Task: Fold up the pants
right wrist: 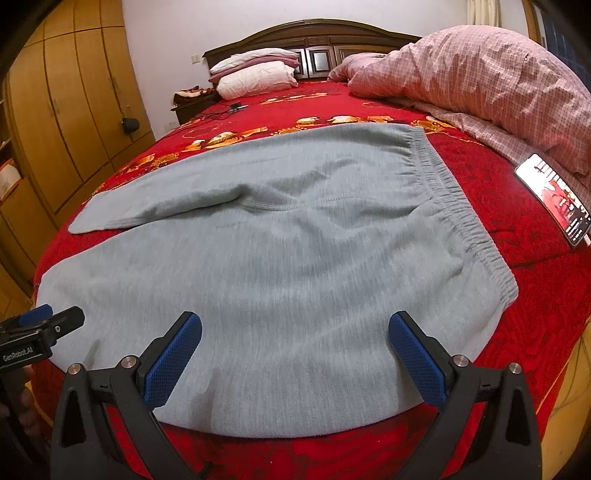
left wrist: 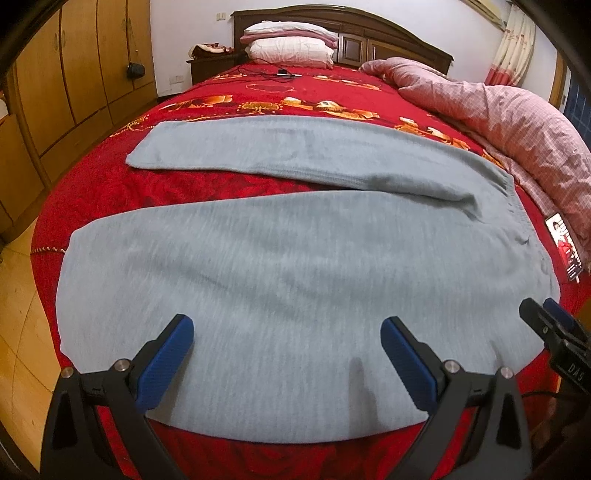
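1. Grey, soft fleece sweatpants (left wrist: 280,258) lying flat on the red floral bedspread (left wrist: 229,186), elastic waistband (right wrist: 454,199) toward the right, two legs spreading leftward in a shallow V, near leg along the bed's near edge, far leg (left wrist: 258,147) further up the bed.
2. No fold made yet, judging by the open V; first step probably to bring one leg over the other.
3. Left gripper (left wrist: 286,339), black with blue ribbed pads, hovering over the near leg, jaws spread wide, nothing between them.
4. Right gripper (right wrist: 295,336), same build, poised over the seat area nearer the waistband, jaws likewise wide apart and empty; tip of each tool visible at the edge of the other's view.
5. For a clean fold: pinch the near edge at two well-separated spots, one toward the cuff, one toward the waistband; take both fabric layers, not just the top one; lift together and evenly; carry across to lie on the far leg, matching inseams and cuffs; set down without dragging so the cloth stays smooth.
6. Risk: thick fleece bunching under a shallow pinch, or one side lagging and twisting the leg.
7. Further out: lit smartphone (right wrist: 554,199) on the bedspread just beyond the waistband, pink checked quilt (right wrist: 480,77) heaped on the right, stacked pillows (left wrist: 291,42) by the dark wooden headboard (left wrist: 388,31), wooden wardrobe doors (left wrist: 74,70) at left.
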The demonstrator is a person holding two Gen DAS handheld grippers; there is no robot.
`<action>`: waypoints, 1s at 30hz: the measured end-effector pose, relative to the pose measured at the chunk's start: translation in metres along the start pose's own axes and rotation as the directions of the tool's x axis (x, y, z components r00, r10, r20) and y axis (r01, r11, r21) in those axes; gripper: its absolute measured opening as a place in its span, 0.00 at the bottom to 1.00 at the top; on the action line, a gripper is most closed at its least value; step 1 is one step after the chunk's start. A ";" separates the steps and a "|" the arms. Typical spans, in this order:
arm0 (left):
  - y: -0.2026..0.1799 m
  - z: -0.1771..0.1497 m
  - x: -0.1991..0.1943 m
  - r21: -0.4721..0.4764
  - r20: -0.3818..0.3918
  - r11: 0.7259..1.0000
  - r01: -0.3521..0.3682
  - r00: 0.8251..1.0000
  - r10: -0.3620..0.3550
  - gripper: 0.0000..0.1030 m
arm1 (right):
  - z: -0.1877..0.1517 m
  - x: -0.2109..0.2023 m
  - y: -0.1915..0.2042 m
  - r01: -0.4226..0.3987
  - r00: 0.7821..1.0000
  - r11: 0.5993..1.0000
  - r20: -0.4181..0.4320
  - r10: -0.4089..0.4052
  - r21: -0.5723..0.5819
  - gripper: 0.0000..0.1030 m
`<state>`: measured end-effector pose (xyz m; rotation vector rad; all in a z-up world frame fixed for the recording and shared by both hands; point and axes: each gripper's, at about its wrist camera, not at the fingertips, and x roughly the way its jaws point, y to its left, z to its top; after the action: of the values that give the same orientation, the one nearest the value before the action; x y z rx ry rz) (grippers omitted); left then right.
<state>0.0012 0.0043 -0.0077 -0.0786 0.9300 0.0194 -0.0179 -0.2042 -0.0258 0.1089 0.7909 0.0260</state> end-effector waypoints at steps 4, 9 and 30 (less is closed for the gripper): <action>0.000 0.000 0.000 0.000 0.000 1.000 0.000 1.000 0.000 1.00 | 0.000 0.000 0.000 0.000 1.000 1.000 0.000 0.000 0.000 1.00; 0.000 0.000 0.000 0.000 0.000 1.000 0.000 1.000 0.000 1.00 | 0.000 0.001 0.000 -0.001 1.000 1.000 -0.003 0.001 0.003 1.00; 0.003 0.011 -0.004 0.029 0.027 1.000 0.000 1.000 -0.001 1.00 | 0.007 0.003 -0.007 -0.027 0.999 0.999 -0.031 0.028 0.036 1.00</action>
<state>0.0074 0.0084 0.0019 -0.0513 0.9035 0.0065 -0.0114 -0.2115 -0.0237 0.1537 0.8214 0.0398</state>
